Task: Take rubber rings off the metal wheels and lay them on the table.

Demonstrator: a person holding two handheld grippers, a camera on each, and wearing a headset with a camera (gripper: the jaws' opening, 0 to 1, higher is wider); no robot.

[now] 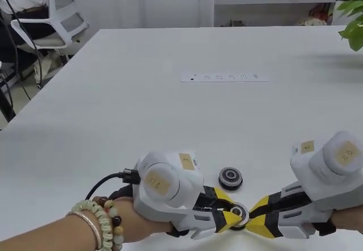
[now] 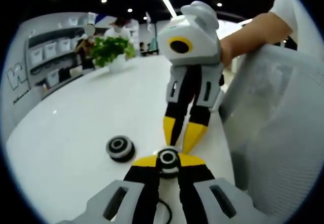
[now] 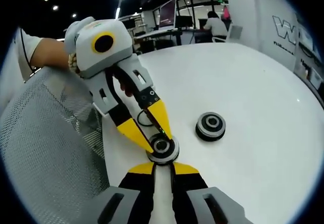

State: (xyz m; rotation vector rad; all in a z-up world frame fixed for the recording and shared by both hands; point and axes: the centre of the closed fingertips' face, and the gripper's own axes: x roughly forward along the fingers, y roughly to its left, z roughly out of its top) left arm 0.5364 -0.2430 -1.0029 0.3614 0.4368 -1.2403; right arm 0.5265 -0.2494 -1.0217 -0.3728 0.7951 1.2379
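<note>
Ring-stripping in hand | left gripper (image 1: 232,212) clamping metal wheel (image 1: 239,212) at table's (image 1: 170,109) 6 o'clock | right gripper (image 1: 250,214) sitting narrow at its rubber ring (image 3: 173,149), grip untellable | second wheel (image 1: 230,178) lying at 12 o'clock | next: needing an outward peel

Metal wheels: 2. Pinched wheel (image 1: 239,212) sits between the tool tips at bottom centre-right of the head view, and loose wheel (image 1: 230,178) lies just above it.

Tools: 2 — left tool (image 2: 168,160) & right tool (image 3: 164,168), each w/ 2 yellow-tipped jaws.

Table (image 1: 170,114): 1.

Socket strip (image 1: 224,77) set flush in the top: 1, mid-frame.

Chairs in the head view: 2 — mesh chair (image 1: 54,26) upper left, pale chair (image 1: 177,9) top centre.

Plant (image 1: 351,24): 1, upper right edge.

Bead bracelets (image 1: 105,222) on the wrist, lower left: 2 strands.
</note>
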